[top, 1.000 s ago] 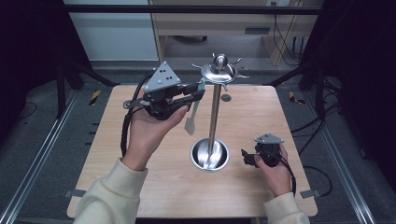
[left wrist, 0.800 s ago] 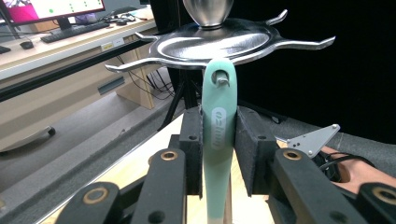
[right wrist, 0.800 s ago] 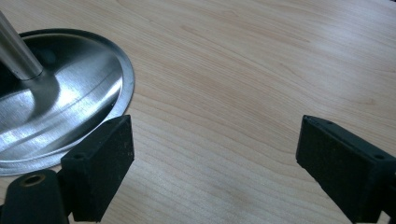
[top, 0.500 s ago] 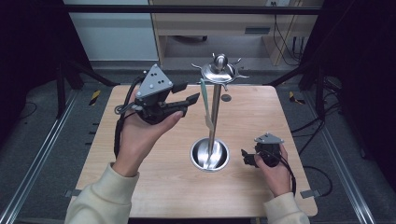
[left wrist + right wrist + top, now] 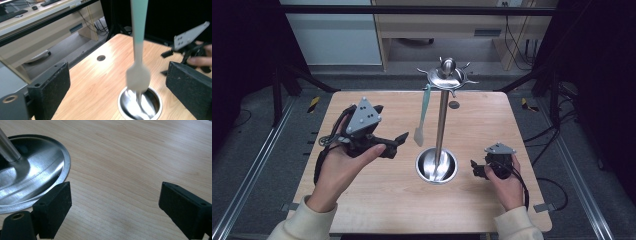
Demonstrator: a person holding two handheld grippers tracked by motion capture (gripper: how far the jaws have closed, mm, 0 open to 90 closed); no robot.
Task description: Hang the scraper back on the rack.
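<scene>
- Tongs first: left gripper (image 5: 395, 145) is open. Its jaws have just been spreading, w/ nothing pinched between them.
- Straight ahead of its jaws, close but not touching, hangs the spatula (image 5: 422, 112). It is the thing being worked on, and it dangles free from a hook w/ its blade above the base.
- Right gripper (image 5: 475, 169) is also open and gripping nothing. It sits low over bare wood on the far side of the stand from the left gripper, jaws pointing at the base dish (image 5: 420, 166).
- Progress, as I read it: hanging looks done, since the spatula is carried by the hook crown (image 5: 447, 75) and not by either gripper. What's left is prob. just backing the left gripper away w/o knocking the blade. No other utensil lies near either gripper.
- Spatula: slim teal handle, prob. plastic or silicone, widening to a pale, flat, rounded blade. It's blurred in the left gripper view, so surface detail is unclear.
- Stand, between the two grippers: thin polished steel pole (image 5: 442, 125), a ring of curved hooks w/ a knob on top, and a shallow round mirror-bright dish at the foot.
- Jaws: black, blocky, matte pads.
- Under both: table (image 5: 377, 200), light wood w/ visible grain, rounded corners, and a small round hole (image 5: 454, 104) beyond the pole.
</scene>
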